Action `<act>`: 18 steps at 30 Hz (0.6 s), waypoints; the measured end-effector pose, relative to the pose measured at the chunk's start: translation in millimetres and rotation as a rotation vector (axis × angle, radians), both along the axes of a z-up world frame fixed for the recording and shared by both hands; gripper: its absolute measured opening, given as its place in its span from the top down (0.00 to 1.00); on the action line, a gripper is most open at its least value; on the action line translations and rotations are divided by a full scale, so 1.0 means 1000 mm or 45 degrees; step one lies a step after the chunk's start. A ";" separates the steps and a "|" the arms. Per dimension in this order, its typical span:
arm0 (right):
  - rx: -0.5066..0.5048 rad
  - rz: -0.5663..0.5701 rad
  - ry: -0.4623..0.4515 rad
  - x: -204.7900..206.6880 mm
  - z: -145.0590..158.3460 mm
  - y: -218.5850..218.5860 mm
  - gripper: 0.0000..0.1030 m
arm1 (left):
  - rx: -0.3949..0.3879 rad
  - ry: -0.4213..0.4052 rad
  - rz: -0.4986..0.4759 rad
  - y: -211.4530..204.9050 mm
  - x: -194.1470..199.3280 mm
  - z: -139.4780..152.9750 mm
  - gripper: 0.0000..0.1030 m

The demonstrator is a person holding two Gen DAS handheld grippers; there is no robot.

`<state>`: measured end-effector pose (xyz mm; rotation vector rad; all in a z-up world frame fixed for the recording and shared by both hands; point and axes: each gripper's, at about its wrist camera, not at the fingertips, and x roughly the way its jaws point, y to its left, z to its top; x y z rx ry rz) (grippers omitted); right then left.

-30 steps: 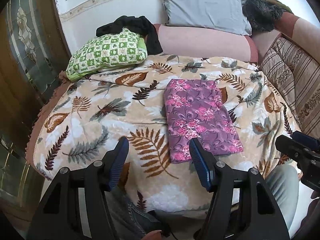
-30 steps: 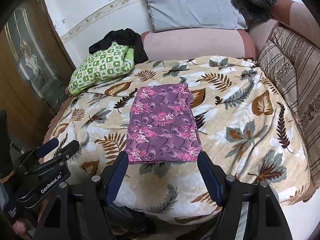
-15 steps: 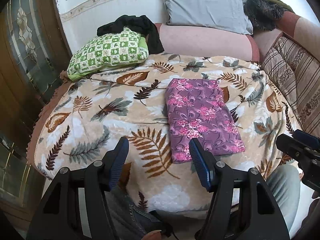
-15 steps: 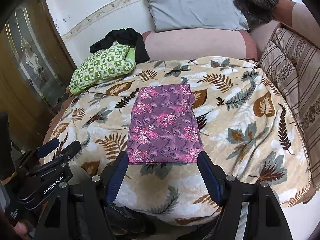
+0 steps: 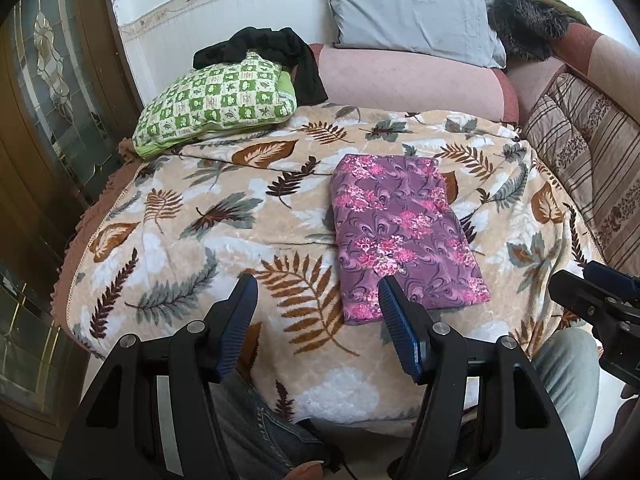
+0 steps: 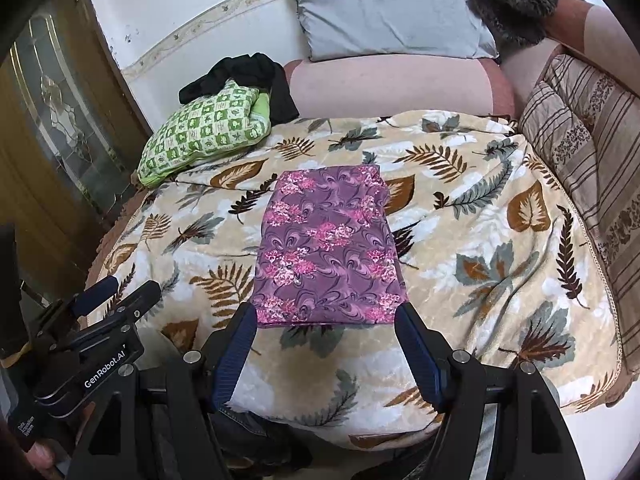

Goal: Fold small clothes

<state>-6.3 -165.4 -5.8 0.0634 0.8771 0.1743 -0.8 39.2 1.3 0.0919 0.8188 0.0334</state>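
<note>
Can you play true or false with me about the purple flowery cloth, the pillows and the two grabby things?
1. The purple cloth lies folded flat on the leafy blanket. True.
2. The right tool is squeezing the cloth. False: it is open, holding nothing.
3. The left tool is open. True.
4. The green checked pillow lies on top of the purple cloth. False: it sits apart, at the blanket's far left.

matt purple cloth – fuzzy plush blanket – glossy wooden door.
</note>
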 end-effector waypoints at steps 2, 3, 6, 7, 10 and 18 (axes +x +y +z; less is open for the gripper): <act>0.001 0.002 0.004 0.001 -0.002 -0.001 0.33 | -0.006 0.002 0.000 0.001 0.000 -0.001 0.39; -0.001 0.003 0.004 0.001 -0.003 0.000 0.33 | -0.003 0.003 -0.001 0.001 0.001 0.000 0.39; 0.000 0.003 0.003 0.001 -0.002 0.000 0.33 | -0.006 0.007 0.000 0.001 0.000 -0.001 0.39; -0.002 0.003 0.002 0.001 -0.003 -0.001 0.33 | -0.003 0.004 -0.001 0.001 0.001 -0.001 0.39; 0.001 0.001 0.007 0.001 -0.002 0.000 0.33 | -0.004 0.005 -0.002 0.001 0.001 -0.001 0.39; 0.006 0.009 0.016 0.002 -0.003 -0.001 0.33 | -0.003 0.006 0.002 0.001 0.001 -0.001 0.39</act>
